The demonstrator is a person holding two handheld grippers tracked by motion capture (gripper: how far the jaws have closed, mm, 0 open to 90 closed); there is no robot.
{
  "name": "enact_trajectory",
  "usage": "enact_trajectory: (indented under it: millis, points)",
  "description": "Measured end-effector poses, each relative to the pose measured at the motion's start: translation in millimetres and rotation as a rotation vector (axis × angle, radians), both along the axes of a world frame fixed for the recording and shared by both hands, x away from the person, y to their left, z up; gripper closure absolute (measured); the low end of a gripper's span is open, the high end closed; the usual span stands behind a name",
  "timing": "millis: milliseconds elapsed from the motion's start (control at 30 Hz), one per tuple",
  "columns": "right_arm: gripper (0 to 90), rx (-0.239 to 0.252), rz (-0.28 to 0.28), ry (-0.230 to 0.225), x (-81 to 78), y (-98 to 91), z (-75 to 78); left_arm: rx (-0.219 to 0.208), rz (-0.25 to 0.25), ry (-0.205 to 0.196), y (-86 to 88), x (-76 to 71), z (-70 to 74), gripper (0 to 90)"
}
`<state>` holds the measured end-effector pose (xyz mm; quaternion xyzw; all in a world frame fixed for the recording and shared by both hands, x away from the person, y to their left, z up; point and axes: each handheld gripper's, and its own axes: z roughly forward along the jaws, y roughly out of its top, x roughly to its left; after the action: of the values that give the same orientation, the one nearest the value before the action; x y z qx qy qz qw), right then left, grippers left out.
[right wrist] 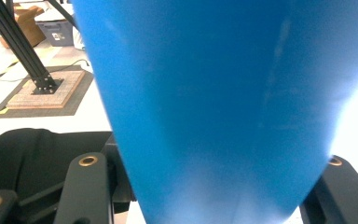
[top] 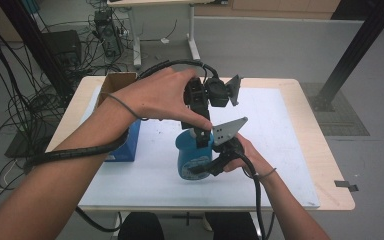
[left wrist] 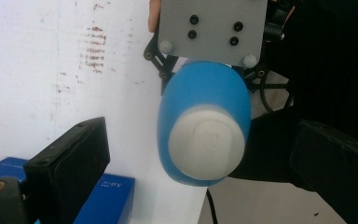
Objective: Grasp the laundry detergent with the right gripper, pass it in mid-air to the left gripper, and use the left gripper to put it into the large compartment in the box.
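Observation:
A blue bottle (top: 192, 159) with a white cap (left wrist: 207, 147) is held over the white mat (top: 280, 145). My right gripper (top: 214, 164) is shut on the bottle's body from the right, and its grey plate (left wrist: 212, 28) shows behind the bottle. In the right gripper view the blue bottle (right wrist: 214, 93) sits tight between the jaws of my right gripper (right wrist: 212, 186). My left gripper (top: 200, 136) comes down from above at the cap end. In its own view my left gripper (left wrist: 203, 142) is open, with the cap between the jaws and touching neither.
A blue box (top: 125, 145) lies on the mat's left side and also appears as the blue box (left wrist: 107, 196) by the left jaw. An open cardboard box (top: 115, 82) stands at the table's back left corner. Cables trail from both grippers.

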<state>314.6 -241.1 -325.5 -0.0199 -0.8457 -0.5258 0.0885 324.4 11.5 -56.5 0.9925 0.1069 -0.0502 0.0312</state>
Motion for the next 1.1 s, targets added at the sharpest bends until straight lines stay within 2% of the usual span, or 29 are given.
enact_trajectory:
  millis: [1100]
  points:
    - [41.6, 0.006, 0.008, 0.003, 0.0, 1.8, 0.4, 0.013, -0.006, -0.009, -3.1, -0.8, -2.1, 5.3]
